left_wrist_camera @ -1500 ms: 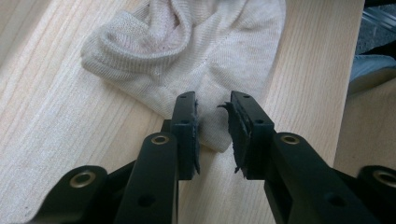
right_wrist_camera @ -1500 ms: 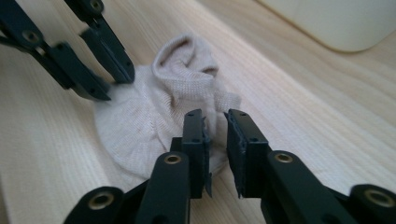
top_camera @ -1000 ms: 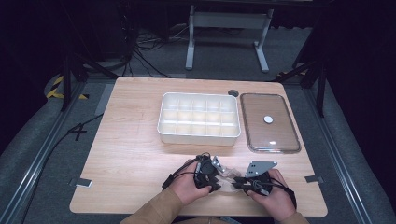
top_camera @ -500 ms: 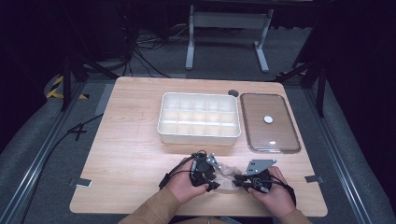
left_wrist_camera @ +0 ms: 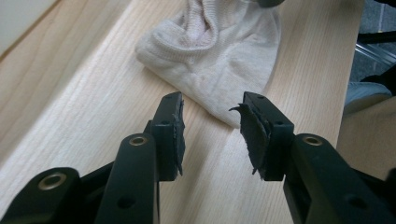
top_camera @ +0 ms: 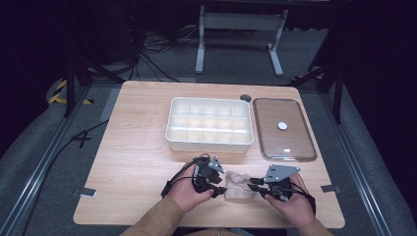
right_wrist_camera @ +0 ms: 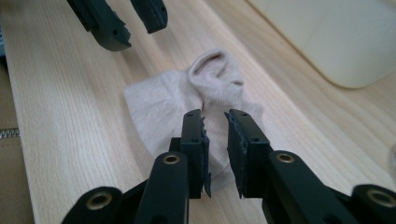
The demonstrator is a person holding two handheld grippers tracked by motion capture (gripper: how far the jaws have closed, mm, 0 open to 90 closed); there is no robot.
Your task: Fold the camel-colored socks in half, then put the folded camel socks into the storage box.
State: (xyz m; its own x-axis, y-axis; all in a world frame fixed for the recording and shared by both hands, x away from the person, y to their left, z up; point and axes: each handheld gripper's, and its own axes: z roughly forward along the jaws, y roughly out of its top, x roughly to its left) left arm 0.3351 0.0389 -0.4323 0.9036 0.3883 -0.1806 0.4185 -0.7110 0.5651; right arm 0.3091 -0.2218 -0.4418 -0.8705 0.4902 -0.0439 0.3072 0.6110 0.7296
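Note:
A small beige sock (top_camera: 239, 187) lies crumpled on the wooden table near its front edge, between the two hands. My left gripper (top_camera: 220, 182) sits just left of it. In the left gripper view this gripper (left_wrist_camera: 210, 126) is open; its jaws have just been opening, nothing is between them, and the sock (left_wrist_camera: 215, 60) lies just ahead of the tips. My right gripper (top_camera: 253, 185) reaches the sock from the right. Its jaws (right_wrist_camera: 215, 135) stand a narrow gap apart over the sock's (right_wrist_camera: 187, 98) near edge, with fabric visible through the gap. The left gripper (right_wrist_camera: 126, 18) hangs beyond the sock.
A white tray (top_camera: 209, 143) with several empty compartments stands mid-table, behind the sock. Its clear lid (top_camera: 282, 129) with a white knob lies flat to the right of it. A round cable hole (top_camera: 245, 98) sits near the far edge. The front table edge is right under the wrists.
The left gripper's jaws have spread apart and it has drawn back a little from the sock, leaving the sock on the table. The right gripper has stayed put.

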